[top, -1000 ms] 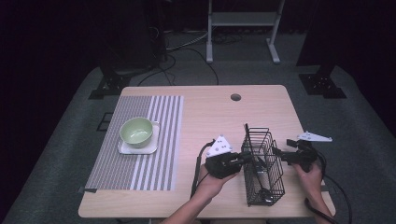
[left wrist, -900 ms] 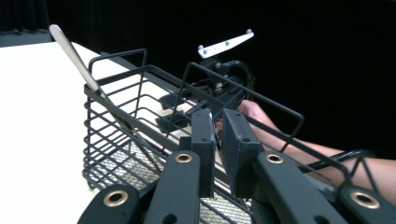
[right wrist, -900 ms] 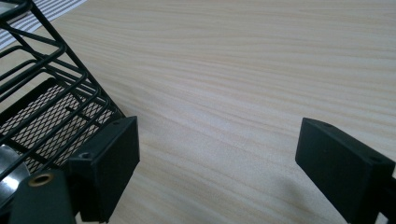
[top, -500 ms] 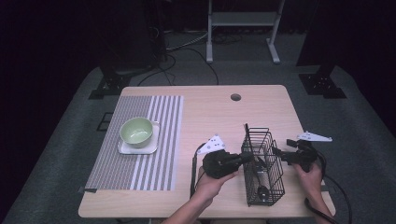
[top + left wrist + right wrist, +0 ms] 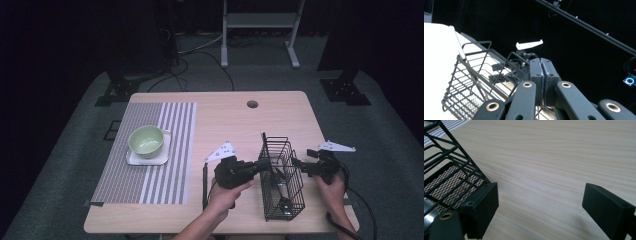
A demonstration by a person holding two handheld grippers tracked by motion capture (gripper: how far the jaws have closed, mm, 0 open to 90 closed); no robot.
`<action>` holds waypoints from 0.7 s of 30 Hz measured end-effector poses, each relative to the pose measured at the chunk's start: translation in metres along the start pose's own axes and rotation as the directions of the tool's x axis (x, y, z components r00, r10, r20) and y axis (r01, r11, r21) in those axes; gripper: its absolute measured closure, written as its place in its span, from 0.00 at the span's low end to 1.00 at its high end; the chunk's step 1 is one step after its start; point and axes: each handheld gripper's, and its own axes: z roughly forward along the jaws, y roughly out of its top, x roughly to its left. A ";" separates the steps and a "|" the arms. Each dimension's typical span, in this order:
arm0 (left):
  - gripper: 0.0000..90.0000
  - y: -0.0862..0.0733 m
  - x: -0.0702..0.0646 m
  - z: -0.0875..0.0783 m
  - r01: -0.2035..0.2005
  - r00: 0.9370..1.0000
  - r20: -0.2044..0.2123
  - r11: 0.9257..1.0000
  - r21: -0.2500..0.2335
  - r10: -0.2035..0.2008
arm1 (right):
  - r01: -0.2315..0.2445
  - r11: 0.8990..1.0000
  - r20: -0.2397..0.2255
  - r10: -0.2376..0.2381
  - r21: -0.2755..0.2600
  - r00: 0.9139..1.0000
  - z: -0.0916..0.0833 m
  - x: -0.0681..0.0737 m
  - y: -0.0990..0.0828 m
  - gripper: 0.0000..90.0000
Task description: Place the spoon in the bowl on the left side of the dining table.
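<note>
A black wire basket (image 5: 296, 196) stands on the wooden table (image 5: 235, 120) near its front right, and both grippers flank it. My left gripper (image 5: 260, 167) points at the basket's left side with its jaws pressed flat together; I see nothing between the pads (image 5: 535, 75). On the other side my right gripper (image 5: 299, 166) is open, with bare table between its jaws (image 5: 540, 202) and its left jaw at the basket's corner (image 5: 449, 165). Metal pieces (image 5: 280, 182) lie inside the basket. A thin rod (image 5: 457, 43) sticks up from the basket (image 5: 471, 75).
A green bowl (image 5: 146, 140) sits on a white square plate (image 5: 150, 160) on a striped placemat (image 5: 170, 150) at the table's left. A round cable hole (image 5: 252, 104) is near the far edge. Cables trail from both grippers toward the front edge.
The left gripper has shifted a little to the left, its top plate drawing away from the basket. The basket and the right gripper have stayed put.
</note>
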 end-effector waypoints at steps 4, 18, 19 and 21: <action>0.99 0.005 -0.002 -0.003 -0.004 1.000 0.005 1.000 -0.010 0.004 | -0.001 1.000 0.000 0.001 0.000 1.000 0.000 0.000 0.000 0.14; 0.99 0.017 -0.007 -0.012 0.002 1.000 0.009 0.999 -0.051 -0.002 | -0.002 1.000 0.003 0.002 0.004 1.000 0.000 0.000 0.000 0.14; 0.99 0.018 -0.007 -0.013 -0.002 1.000 0.008 0.999 -0.051 0.003 | -0.002 1.000 0.004 0.002 0.004 1.000 0.000 0.000 0.000 0.14; 0.99 0.019 -0.007 -0.013 0.006 1.000 0.008 0.998 -0.060 -0.005 | -0.002 1.000 0.005 0.002 0.005 1.000 0.000 0.000 0.000 0.14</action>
